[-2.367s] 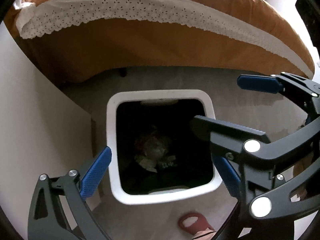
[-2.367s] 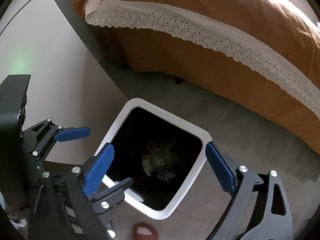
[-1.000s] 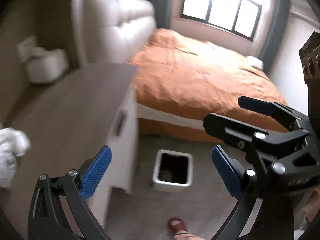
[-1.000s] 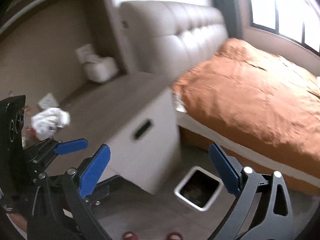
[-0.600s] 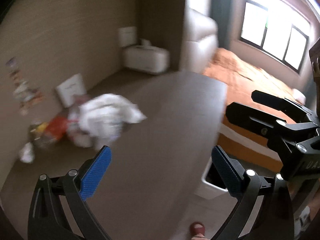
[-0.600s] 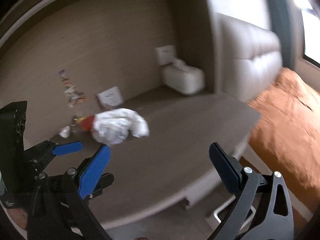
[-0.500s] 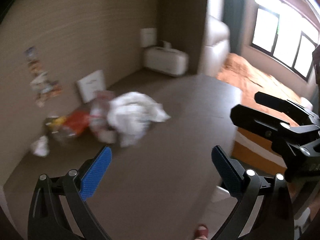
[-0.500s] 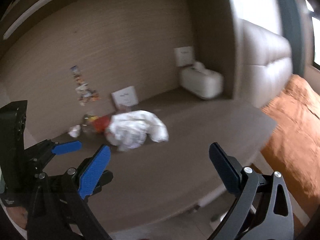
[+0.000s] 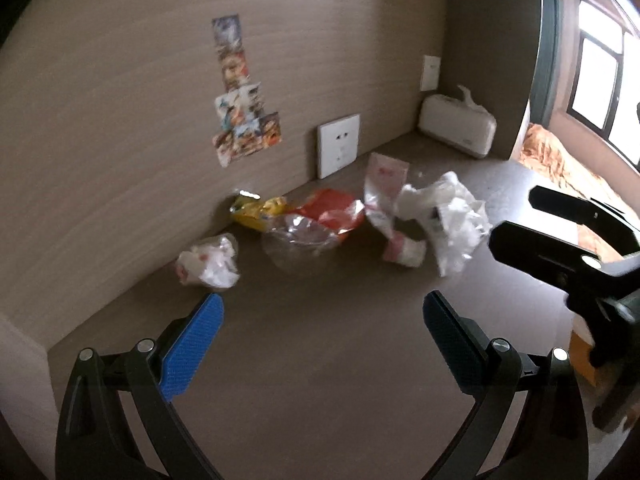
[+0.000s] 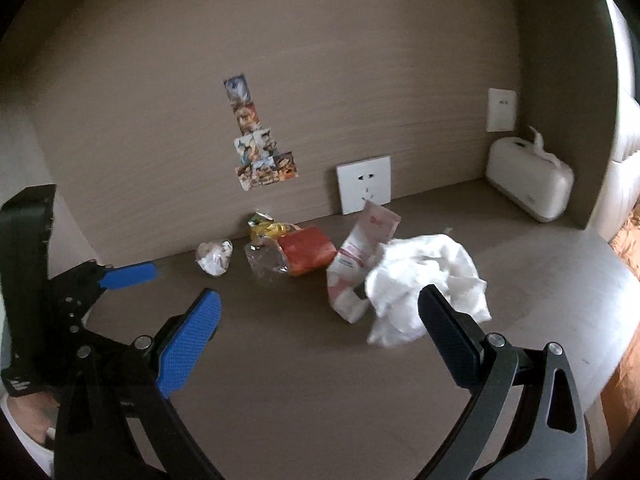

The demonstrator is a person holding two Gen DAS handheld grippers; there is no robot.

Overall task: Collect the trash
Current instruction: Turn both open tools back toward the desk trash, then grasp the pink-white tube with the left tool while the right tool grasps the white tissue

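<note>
Brown desktop [image 9: 320, 360] strewn with wrappers [image 10: 308, 256], crumpled white paper [image 10: 428, 284], both claws [image 9: 320, 336] [image 10: 316, 332] wide open, empty

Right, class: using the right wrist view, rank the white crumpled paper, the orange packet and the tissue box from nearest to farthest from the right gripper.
1. white crumpled paper, by the right gripper, right side.
2. orange packet, centre, farther back.
3. tissue box, far right corner.

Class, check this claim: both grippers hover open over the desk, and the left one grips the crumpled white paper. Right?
Not quite. The left gripper holds nothing; the crumpled white paper lies on the desk. Both wrist views show this. The right gripper is open too.
</note>
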